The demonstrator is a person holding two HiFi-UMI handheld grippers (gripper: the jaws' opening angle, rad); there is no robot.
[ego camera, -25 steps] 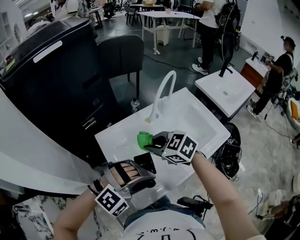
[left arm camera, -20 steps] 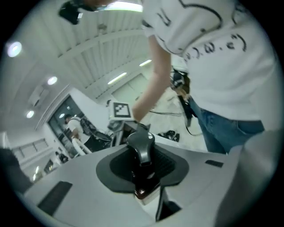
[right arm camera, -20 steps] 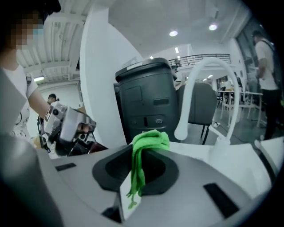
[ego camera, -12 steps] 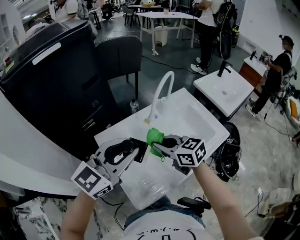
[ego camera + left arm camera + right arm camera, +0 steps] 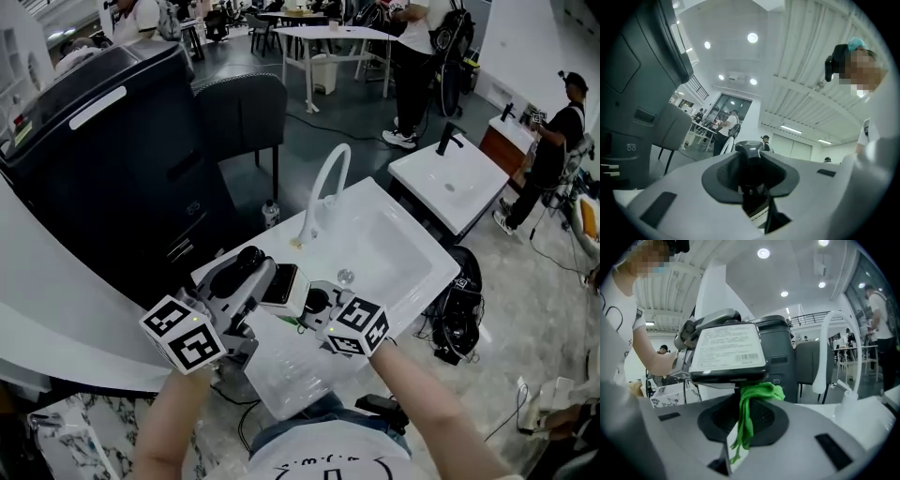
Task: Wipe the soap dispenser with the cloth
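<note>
Since a second ago the left gripper [image 5: 267, 278] has come up from the near edge of the sink [image 5: 427, 255] and rolled over, so its marker cube [image 5: 183, 334] now faces the head camera. The right gripper [image 5: 316, 302] has closed in beside it.

The left gripper is clenched on the soap dispenser [image 5: 286, 284], which is held in the air above the basin and tipped on its side (its white printed label [image 5: 727, 351] faces the right gripper's camera). In the left gripper view a dark part of the dispenser sits squeezed between the jaws.

Just right of it, the green cloth [image 5: 757, 394] is bunched up against the underside of the dispenser, touching its dark lower edge. From the head view the cloth is almost wholly hidden beneath the two tools.

The right gripper [image 5: 744, 425] is clamped on the cloth, whose lower strands hang down between the jaws. Behind both tools the white faucet [image 5: 324, 187] arches over the basin.
</note>
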